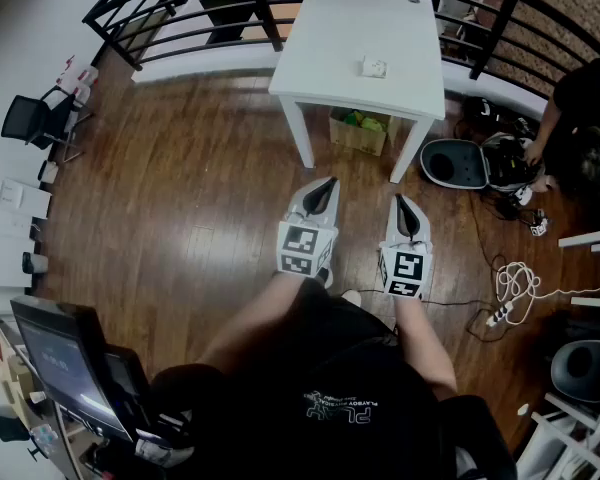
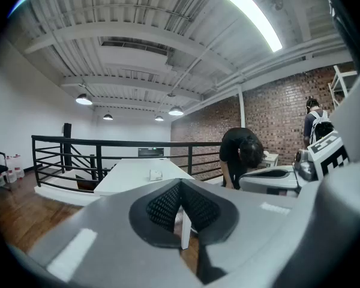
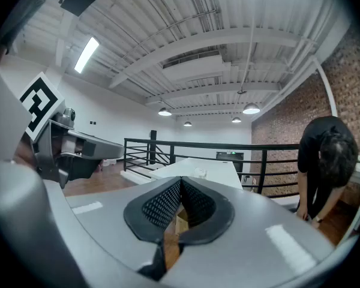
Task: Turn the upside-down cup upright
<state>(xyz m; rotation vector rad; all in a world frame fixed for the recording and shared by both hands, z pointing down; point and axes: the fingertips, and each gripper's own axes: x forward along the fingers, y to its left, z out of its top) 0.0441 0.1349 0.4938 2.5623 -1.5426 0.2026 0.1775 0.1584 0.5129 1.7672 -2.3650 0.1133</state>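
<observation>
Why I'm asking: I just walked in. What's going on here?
A person holds a left gripper and a right gripper, both shut and empty, pointed toward a white table some way ahead. A small white thing sits on the table; it is too small to tell whether it is the cup. Nothing is being handled yet. Another person bends down off to the right.

Head view: overhead, steeply down; white table [image 1: 360, 28] far off, upper centre. Both gripper views: low, roughly level, facing that table and black railing [image 2: 91, 140], seemingly from well back.
</observation>
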